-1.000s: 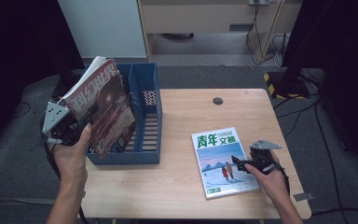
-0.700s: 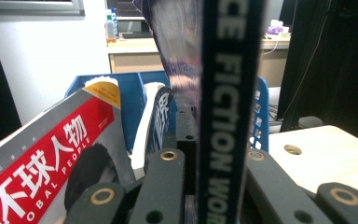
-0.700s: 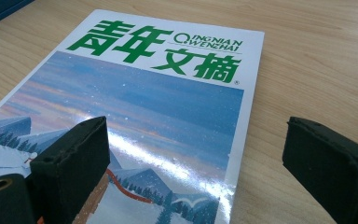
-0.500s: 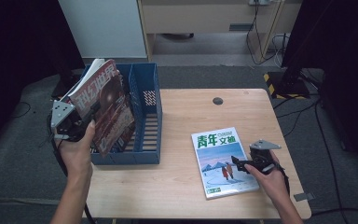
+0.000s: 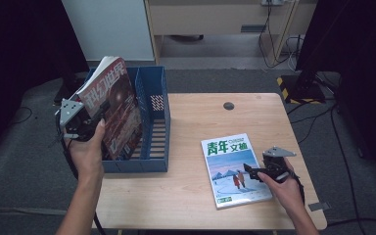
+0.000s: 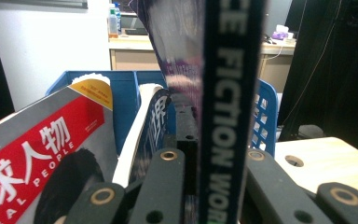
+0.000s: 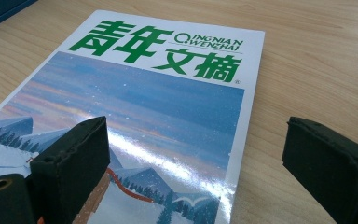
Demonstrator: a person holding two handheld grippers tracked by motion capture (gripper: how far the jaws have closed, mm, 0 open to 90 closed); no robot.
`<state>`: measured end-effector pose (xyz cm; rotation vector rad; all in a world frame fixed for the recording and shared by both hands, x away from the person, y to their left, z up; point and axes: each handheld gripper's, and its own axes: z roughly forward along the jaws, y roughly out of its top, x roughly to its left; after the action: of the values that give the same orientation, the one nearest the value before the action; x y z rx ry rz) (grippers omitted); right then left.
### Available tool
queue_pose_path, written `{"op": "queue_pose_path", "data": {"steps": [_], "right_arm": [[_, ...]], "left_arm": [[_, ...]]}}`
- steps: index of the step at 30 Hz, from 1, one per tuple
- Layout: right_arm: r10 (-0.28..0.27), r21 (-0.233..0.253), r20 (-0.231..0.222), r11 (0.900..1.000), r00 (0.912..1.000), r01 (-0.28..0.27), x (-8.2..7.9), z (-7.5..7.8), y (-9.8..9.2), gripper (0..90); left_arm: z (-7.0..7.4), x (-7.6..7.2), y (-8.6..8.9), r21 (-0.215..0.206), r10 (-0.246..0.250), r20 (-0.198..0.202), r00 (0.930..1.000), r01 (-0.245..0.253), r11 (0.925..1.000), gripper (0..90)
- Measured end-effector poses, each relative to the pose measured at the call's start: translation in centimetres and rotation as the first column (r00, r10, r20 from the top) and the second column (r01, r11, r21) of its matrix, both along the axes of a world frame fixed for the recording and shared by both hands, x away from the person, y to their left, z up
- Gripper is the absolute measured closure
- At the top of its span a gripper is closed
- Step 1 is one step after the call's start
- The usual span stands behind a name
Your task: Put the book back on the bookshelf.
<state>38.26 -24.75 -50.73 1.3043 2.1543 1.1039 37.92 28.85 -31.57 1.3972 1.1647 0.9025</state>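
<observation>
Magazines are being filed into the blue rack, judging by how things lie. Nearest the person, the green-titled magazine (image 5: 236, 169) lies flat on the wooden table (image 5: 196, 122), toward its right front. The right gripper (image 5: 252, 172) rests at that magazine's right edge with its jaws spread wide; in the right gripper view one jaw sits over the snowy cover (image 7: 135, 116) and the other over bare wood beyond the edge, gripping nothing. That one is not yet picked up.

Farther off on the left, the left gripper (image 5: 94, 117) is clamped on the spine of a dark science-fiction magazine (image 5: 115, 110), held upright and tilted over the blue file rack (image 5: 152, 122) at the table's left end. Its lower edge looks to be at or inside a compartment, but I cannot tell whether it is seated.

In the left gripper view, a red-covered magazine (image 6: 42, 154) already leans inside the rack, with another beside it. So I judge the job well along: one being slotted, one left on the table.
</observation>
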Motion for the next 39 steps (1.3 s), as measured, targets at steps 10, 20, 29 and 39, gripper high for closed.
{"op": "queue_pose_path", "data": {"steps": [10, 20, 29, 39], "right_arm": [[0.002, 0.0, 0.003, 1.0, 1.0, -0.002, 0.0, 0.0, -0.1, 7.7], [0.0, 0.001, 0.001, 1.0, 1.0, 0.0, 0.0, 0.0, -0.2, 7.7], [-0.007, 0.008, 0.002, 1.0, 1.0, 0.007, 0.0, 0.1, -0.3, 7.7], [-0.001, 0.001, 0.002, 1.0, 1.0, 0.001, 0.0, 0.0, -0.3, 7.7]], "left_arm": [[-0.7, 0.6, -0.2, -0.003, -0.008, -0.004, 1.0, 0.008, 1.0, 83.9], [-0.7, 1.3, -0.4, -0.01, -0.022, 0.026, 0.9994, 0.022, 0.9997, 83.9], [-1.4, 1.4, -0.3, -0.012, -0.014, 0.067, 0.9977, 0.015, 0.9998, 83.9], [-2.7, 2.0, -0.5, -0.008, -0.022, 0.076, 0.9968, 0.023, 0.9997, 83.9]]}}
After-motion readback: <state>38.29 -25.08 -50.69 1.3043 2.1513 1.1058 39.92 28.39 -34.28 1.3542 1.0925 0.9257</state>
